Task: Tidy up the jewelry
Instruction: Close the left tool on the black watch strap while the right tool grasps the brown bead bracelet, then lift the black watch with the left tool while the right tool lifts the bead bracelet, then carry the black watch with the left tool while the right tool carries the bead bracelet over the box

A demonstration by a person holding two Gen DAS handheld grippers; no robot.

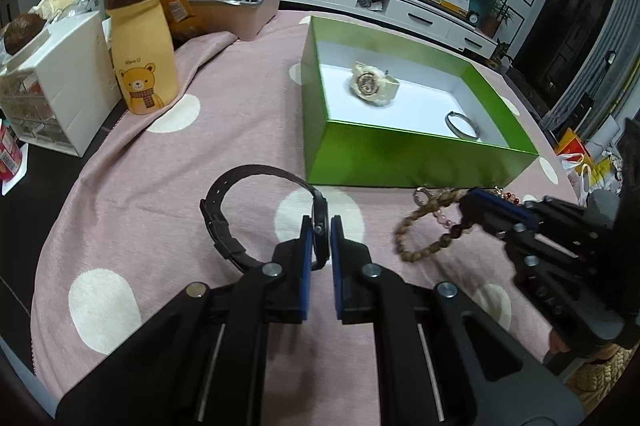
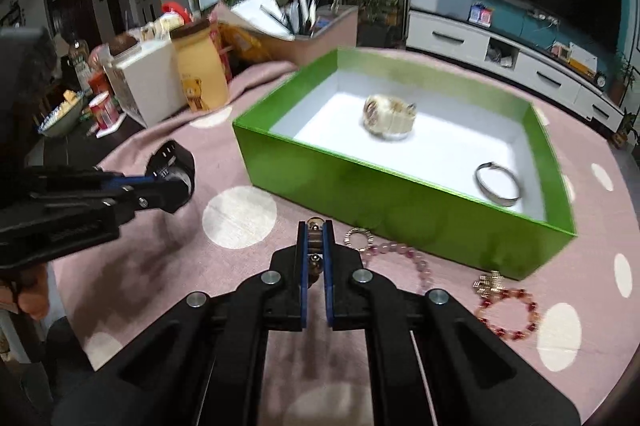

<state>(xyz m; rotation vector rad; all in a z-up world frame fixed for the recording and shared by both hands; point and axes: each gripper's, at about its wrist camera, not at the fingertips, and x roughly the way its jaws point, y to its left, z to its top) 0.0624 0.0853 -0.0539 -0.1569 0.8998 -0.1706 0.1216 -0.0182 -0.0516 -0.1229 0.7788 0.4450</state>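
My left gripper [image 1: 320, 226] is shut on the case of a black watch [image 1: 224, 222], whose strap loops out to the left above the pink cloth. In the right wrist view the same left gripper [image 2: 160, 186] and the black watch [image 2: 172, 166] show at the left. My right gripper [image 2: 316, 230] is shut on a brown bead bracelet [image 1: 420, 254], which hangs from the right gripper [image 1: 470, 202] in the left wrist view. The green box [image 1: 400, 154] holds a cream watch [image 1: 374, 82] and a silver bangle [image 1: 462, 125]. A pink bead bracelet [image 2: 400, 250] and a red bead bracelet [image 2: 508, 314] lie before the box [image 2: 400, 202].
A pink polka-dot cloth [image 1: 160, 226] covers the round table. At the left stand a yellow bear bottle [image 1: 144, 58], a white drawer unit [image 1: 60, 86] and a pink tray of pens [image 1: 248, 6]. The table edge curves close behind the box.
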